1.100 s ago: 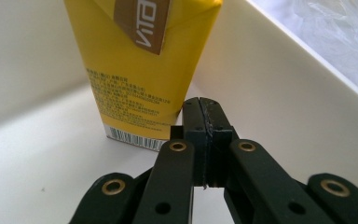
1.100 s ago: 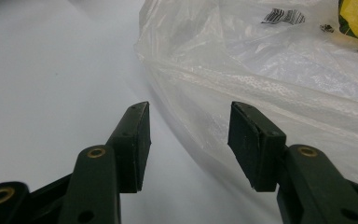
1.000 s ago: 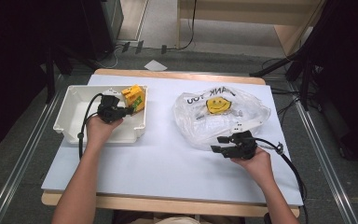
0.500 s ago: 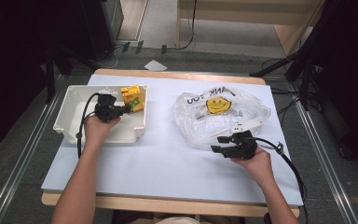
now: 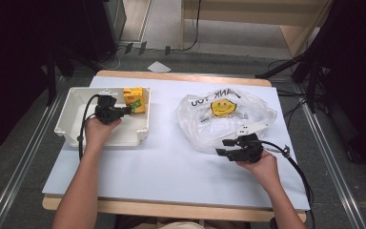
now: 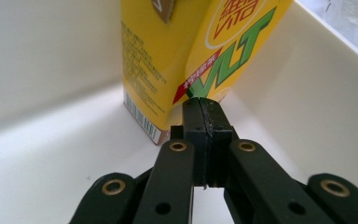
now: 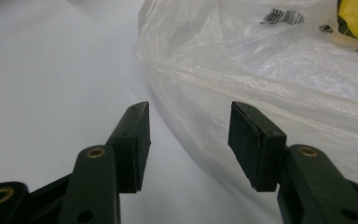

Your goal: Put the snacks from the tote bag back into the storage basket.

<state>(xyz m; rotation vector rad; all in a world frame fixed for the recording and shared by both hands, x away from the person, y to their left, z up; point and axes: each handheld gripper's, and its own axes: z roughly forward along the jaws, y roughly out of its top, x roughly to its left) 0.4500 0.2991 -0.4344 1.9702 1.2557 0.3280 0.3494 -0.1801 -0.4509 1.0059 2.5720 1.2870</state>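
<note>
A yellow drink carton (image 5: 135,99) (image 6: 186,46) stands upright in the far right corner of a white bin (image 5: 71,102). My left gripper (image 5: 125,110) (image 6: 204,105) is inside the bin, shut with nothing between its jaws, and its tips are right at the carton's lower edge. A clear plastic bag (image 5: 224,114) (image 7: 270,60) with a yellow smiley face lies on the right half of the table. My right gripper (image 5: 222,147) (image 7: 189,140) stands open at the bag's near edge, with the bag's rim lying just beyond and below the jaws.
The white table top (image 5: 162,162) (image 7: 42,70) stretches between the bin and the bag. The bin's white walls (image 6: 51,56) close in around the carton. A cable (image 5: 82,129) runs from the left gripper over the bin's near wall.
The left gripper has drawn back a little from the carton, which now stands straighter in the bin corner. The right gripper has stayed in place.
</note>
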